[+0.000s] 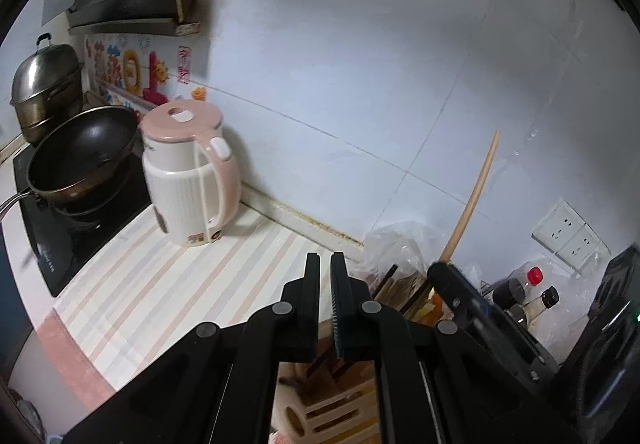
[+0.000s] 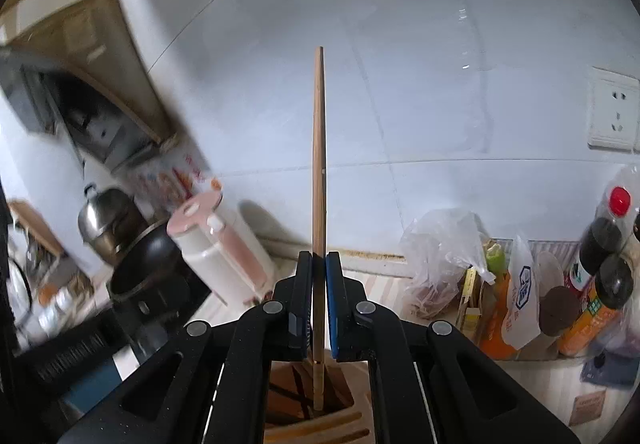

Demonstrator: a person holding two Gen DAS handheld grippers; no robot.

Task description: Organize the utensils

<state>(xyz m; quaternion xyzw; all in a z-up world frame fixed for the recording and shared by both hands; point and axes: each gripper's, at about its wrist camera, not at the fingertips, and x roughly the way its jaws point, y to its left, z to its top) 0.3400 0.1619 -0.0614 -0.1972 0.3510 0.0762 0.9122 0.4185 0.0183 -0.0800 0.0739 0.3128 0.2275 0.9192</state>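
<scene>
The right tongs [image 2: 319,264] are clamped on a long wooden chopstick [image 2: 319,163], which stands nearly upright between the blue pads, its top against the white tiled wall [image 2: 400,63] and its lower end reaching down into a wooden holder [image 2: 312,404] directly below, where darker sticks already sit. From the left wrist view the same chopstick [image 1: 476,195] leans up to the right, gripped at its foot by the right tongs [image 1: 440,268], with the holder [image 1: 332,404] beneath the left tongs [image 1: 325,260], whose jaws are closed with nothing between them. On the striped bench [image 1: 160,284] stands a pink and white kettle [image 1: 192,171], beside a black wok [image 1: 84,151] on a cooktop and a steel pot [image 1: 44,83] behind it. To the right, near a wall socket [image 2: 614,111], are a crumpled plastic bag [image 2: 440,244] and a cluster of bottles [image 2: 600,244]
</scene>
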